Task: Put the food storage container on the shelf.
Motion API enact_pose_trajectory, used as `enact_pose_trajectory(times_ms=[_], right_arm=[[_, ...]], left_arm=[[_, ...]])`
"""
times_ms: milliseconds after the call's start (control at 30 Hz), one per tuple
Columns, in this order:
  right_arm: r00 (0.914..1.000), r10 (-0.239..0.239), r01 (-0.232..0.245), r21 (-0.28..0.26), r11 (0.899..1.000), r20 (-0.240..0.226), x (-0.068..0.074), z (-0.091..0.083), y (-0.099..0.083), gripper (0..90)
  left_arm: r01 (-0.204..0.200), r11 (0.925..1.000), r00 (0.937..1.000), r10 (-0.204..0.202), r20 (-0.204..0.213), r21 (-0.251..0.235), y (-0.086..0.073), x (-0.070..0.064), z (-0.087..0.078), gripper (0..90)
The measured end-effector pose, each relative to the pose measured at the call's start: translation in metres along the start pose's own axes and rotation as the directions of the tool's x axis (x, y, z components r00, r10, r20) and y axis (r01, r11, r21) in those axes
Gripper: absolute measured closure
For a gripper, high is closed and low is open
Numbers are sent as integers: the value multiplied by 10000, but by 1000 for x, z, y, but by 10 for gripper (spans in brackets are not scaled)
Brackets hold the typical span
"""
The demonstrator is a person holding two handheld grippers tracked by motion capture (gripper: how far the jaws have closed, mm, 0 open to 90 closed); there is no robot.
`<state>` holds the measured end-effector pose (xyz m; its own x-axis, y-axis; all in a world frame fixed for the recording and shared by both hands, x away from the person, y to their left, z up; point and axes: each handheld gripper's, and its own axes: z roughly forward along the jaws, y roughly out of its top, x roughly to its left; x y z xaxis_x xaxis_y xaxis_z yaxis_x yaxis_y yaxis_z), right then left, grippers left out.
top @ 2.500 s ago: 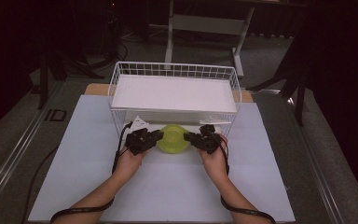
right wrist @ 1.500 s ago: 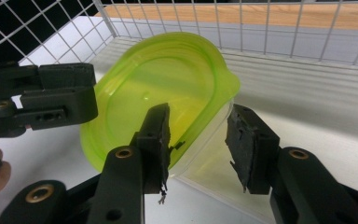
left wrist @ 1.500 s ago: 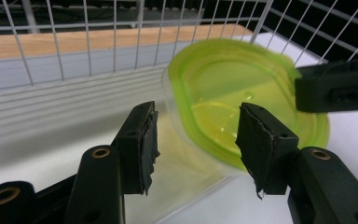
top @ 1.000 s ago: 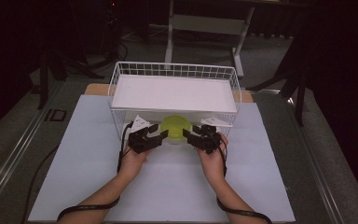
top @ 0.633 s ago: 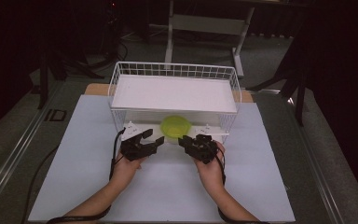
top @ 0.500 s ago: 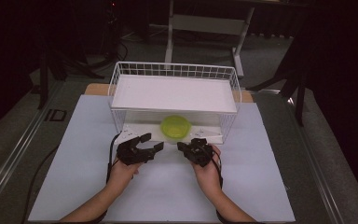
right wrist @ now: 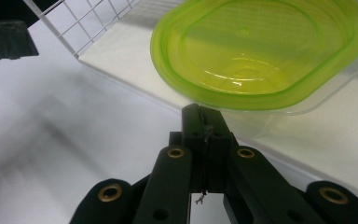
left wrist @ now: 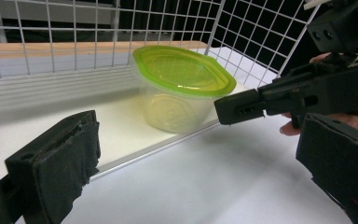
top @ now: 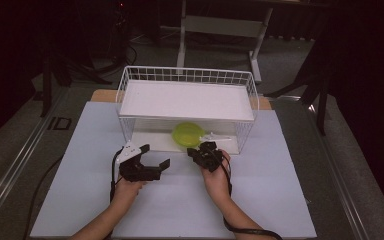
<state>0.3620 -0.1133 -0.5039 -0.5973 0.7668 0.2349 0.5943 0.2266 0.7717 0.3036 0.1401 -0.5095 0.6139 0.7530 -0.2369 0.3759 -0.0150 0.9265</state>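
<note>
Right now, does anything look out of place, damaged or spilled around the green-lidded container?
Nothing is spilled. The container stands upright, lid on, at the front edge of the wire basket's lower shelf. One small oddity: the foam pad on the left claw looks frayed. The right claw is shut, empty.

I think I am working in a lab or test room, not a home. The table (top: 280, 200) is covered with a plain white sheet, and everything around it is dark. The floor (top: 10, 150) is grey, with a metal rail (top: 17, 165) running along it. Black stand legs (top: 55, 75) and a grey metal frame (top: 220, 30) stand behind the table. Cables (top: 125, 50) lie on the floor.
</note>
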Motion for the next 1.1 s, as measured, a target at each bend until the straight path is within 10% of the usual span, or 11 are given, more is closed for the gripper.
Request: enact_pose_trajectory(times_ms=[400,1100], right_arm=[[9958,131,-116,-172,9998,901,-9,8,5,886],[9959,328,-317,-142,9994,844,-10,30,12,889]], left_arm=[[-388,9992,9987,386,323,69,-2,-7,4,6],[-494,9988,9977,493,459,1,0,-10,3,6]])
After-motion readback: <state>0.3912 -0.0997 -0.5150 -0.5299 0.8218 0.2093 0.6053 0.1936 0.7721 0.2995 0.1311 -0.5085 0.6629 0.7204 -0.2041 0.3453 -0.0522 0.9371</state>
